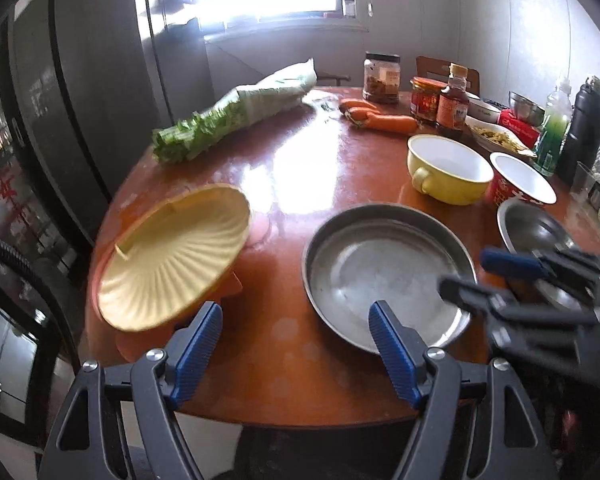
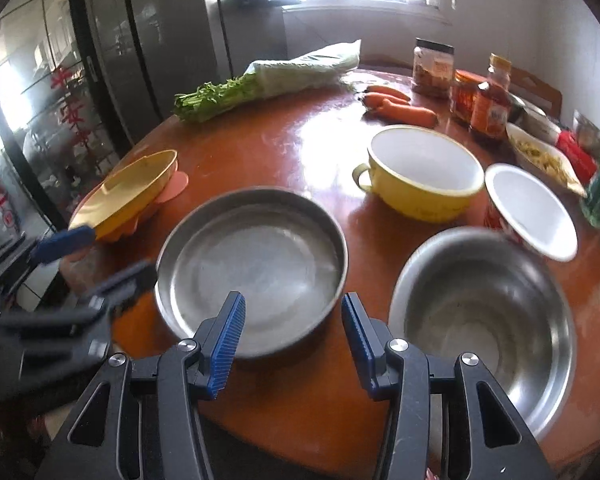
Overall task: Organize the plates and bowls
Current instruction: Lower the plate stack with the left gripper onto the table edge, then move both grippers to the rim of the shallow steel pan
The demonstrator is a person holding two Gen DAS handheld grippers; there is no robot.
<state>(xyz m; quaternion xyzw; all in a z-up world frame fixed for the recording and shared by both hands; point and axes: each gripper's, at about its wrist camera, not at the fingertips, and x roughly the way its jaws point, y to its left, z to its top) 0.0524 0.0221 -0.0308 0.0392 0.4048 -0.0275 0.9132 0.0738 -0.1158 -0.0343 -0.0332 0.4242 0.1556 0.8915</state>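
Note:
A steel plate lies near the table's front edge. A yellow ribbed plate rests tilted on an orange plate at the left. A steel bowl sits at the right, with a yellow handled bowl and a red-and-white bowl behind it. My left gripper is open and empty between the yellow plate and the steel plate. My right gripper is open and empty over the steel plate's near rim.
A bundle of greens, carrots, jars and a sauce bottle, a dish of food and a green bottle crowd the round wooden table at the back and right. A dark fridge stands at the left.

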